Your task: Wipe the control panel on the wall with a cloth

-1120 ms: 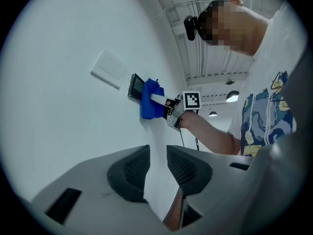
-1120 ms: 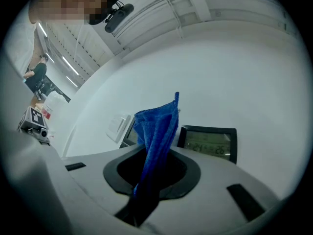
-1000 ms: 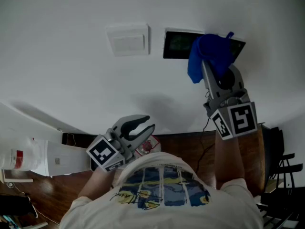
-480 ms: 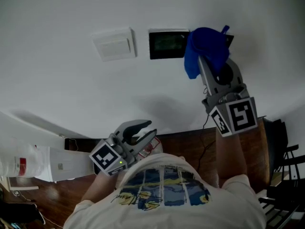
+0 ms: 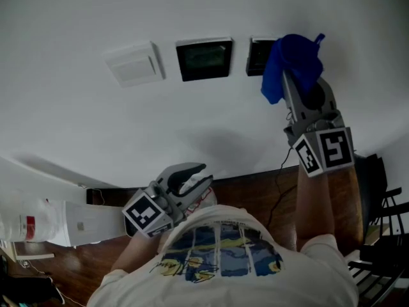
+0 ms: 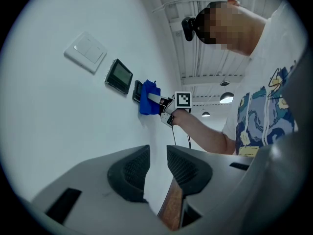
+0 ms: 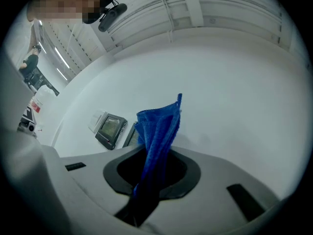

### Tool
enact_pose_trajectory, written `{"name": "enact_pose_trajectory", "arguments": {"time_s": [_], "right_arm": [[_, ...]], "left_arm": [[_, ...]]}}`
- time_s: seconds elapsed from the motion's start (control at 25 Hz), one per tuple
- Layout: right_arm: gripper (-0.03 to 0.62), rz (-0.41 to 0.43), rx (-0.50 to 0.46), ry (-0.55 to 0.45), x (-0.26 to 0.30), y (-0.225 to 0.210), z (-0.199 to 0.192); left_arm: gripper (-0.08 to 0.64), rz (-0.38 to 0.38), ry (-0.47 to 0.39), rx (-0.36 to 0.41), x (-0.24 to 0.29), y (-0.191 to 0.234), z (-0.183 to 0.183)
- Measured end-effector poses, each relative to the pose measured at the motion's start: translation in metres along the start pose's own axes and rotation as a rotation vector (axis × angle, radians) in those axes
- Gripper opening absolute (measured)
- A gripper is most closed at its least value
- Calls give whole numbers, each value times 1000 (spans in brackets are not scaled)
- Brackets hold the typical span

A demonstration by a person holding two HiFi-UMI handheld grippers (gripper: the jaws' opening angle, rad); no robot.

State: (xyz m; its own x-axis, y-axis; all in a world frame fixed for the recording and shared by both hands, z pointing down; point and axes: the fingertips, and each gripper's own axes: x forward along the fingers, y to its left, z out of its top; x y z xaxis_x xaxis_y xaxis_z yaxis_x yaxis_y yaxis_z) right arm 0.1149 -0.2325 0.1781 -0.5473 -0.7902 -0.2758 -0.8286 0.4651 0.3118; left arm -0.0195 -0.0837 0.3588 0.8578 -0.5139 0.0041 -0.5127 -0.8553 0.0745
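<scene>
On the white wall hang a white switch plate (image 5: 133, 64), a dark control panel (image 5: 204, 59) and a smaller dark panel (image 5: 259, 55). A blue cloth (image 5: 294, 62) is pressed on the wall at the smaller panel's right edge and hides part of it. My right gripper (image 5: 298, 77) is shut on the cloth (image 7: 159, 131), which sticks up out of its jaws (image 7: 155, 165) with the control panel (image 7: 111, 128) to the left. My left gripper (image 5: 190, 178) hangs low near my chest, away from the wall. Its jaws (image 6: 157, 163) stand narrowly open and hold nothing.
A white container with a red label (image 5: 32, 219) lies at the lower left. Dark wooden floor (image 5: 255, 197) runs below the wall, with a thin cable (image 5: 280, 171) down it. A dark chair frame (image 5: 383, 216) stands at the right edge.
The right gripper and the cloth have slid right along the wall, off the larger panel onto the smaller one's right edge. The left gripper has hardly moved.
</scene>
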Motion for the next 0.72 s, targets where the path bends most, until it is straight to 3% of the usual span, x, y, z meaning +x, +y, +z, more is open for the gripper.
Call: {"name": "enact_pose_trajectory", "arguments": {"time_s": [0.36,0.72], "right_arm": [[75,-65,21,22,-19,-38,-13],[75,-38,25,11,-22,-36,-10]], "left_arm": [[89,8,16,11,9,-5,1],[89,14,3,0,10,-6,3]]}}
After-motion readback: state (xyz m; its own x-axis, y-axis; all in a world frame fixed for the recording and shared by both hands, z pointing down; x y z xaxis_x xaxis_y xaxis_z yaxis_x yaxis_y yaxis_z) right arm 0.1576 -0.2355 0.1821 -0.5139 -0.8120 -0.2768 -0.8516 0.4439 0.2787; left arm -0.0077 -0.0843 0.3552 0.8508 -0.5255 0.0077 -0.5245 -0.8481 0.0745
